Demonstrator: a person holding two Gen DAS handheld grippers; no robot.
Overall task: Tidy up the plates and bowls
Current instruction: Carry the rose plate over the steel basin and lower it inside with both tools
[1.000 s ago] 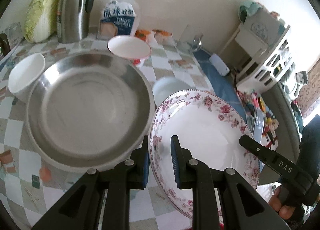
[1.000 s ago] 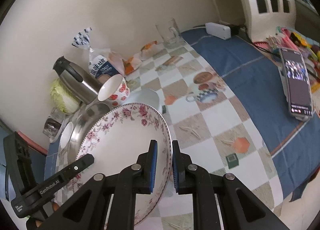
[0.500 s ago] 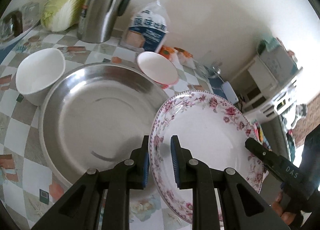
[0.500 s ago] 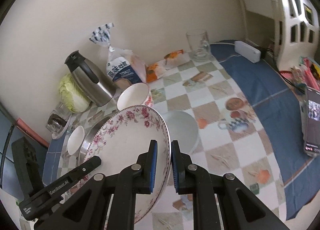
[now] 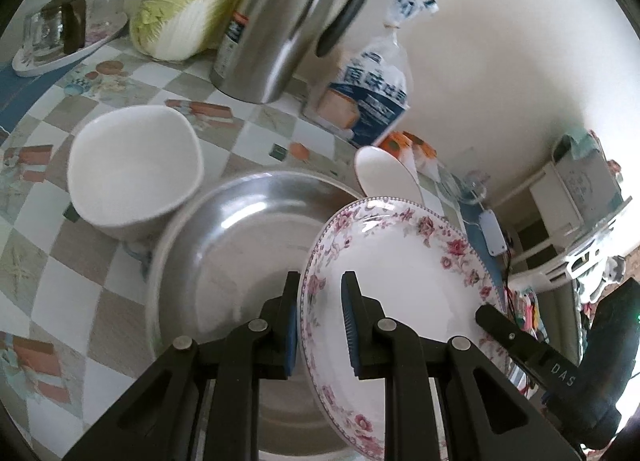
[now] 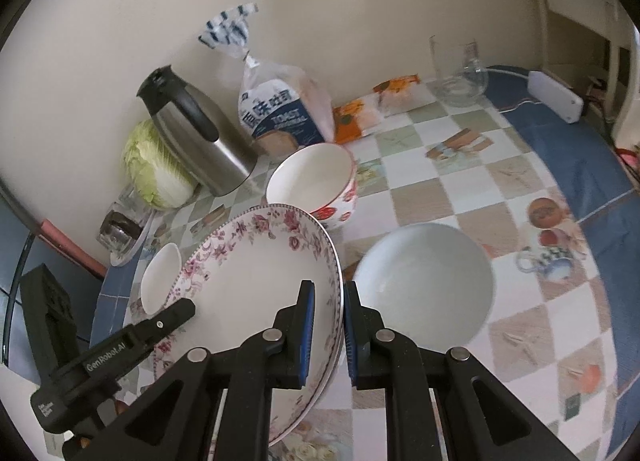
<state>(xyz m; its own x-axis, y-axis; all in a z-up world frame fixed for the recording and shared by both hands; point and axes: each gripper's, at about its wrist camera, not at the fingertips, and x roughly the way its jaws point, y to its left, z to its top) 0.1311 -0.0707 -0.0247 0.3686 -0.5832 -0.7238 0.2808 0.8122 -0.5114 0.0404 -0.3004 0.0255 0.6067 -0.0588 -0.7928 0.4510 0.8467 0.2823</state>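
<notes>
Now both claws, left (image 5: 319,319) and right (image 6: 326,331), pinch the floral plate's (image 5: 400,273) opposite rims.

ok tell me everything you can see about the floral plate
The floral plate is a deep white dish, glossy like glazed ceramic, with pink flowers and a fine beaded edge around its rim. It looks empty. It is held tilted, partly over the steel pan. The left gripper pinches one side of the rim and the right gripper the opposite side.
</notes>
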